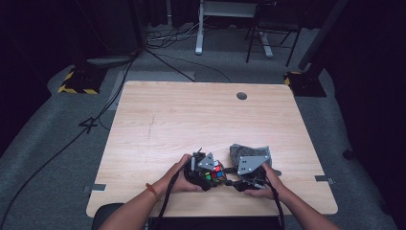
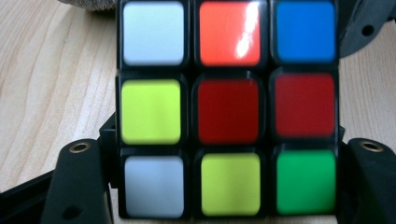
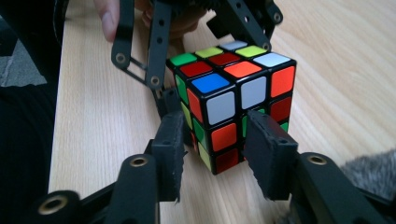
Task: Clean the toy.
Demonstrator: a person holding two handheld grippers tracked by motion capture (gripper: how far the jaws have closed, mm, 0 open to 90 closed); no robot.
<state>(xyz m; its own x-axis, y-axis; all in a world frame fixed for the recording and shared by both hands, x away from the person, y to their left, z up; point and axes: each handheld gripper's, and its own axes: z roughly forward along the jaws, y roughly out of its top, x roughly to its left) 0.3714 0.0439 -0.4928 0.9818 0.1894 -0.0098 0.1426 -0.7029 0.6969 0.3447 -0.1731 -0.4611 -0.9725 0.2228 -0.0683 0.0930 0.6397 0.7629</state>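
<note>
The puzzle cube (image 1: 214, 172) sits near the front edge of the wooden table (image 1: 191, 120), a little right of its middle, caught between my two grippers. Seen through the left gripper view, the cube (image 2: 228, 109) shows one full face: white, orange and blue across the top row, yellow, dark red and dark red in the middle, white, yellow and green along the bottom. In the right gripper view the cube (image 3: 233, 100) stands on the tabletop with one corner edge turned toward me, that same face pointing up.

My left gripper (image 1: 203, 170) is closed on the cube: its black jaws stand at the cube's left and right sides, pressed against the lower layer, and in the right gripper view I see its arms (image 3: 156, 51) reaching down around the far side of the cube. My right gripper (image 1: 244, 178) is partly open, its jaws set either side of the cube's near bottom corner; the padded fingers (image 3: 268, 154) lie close against the lower stickers, though I cannot tell whether they press on them.

Just behind my right gripper lies a grey furry cloth (image 1: 249, 152), touching the table; a tuft of it (image 3: 373, 172) shows beside my right jaw.
</note>
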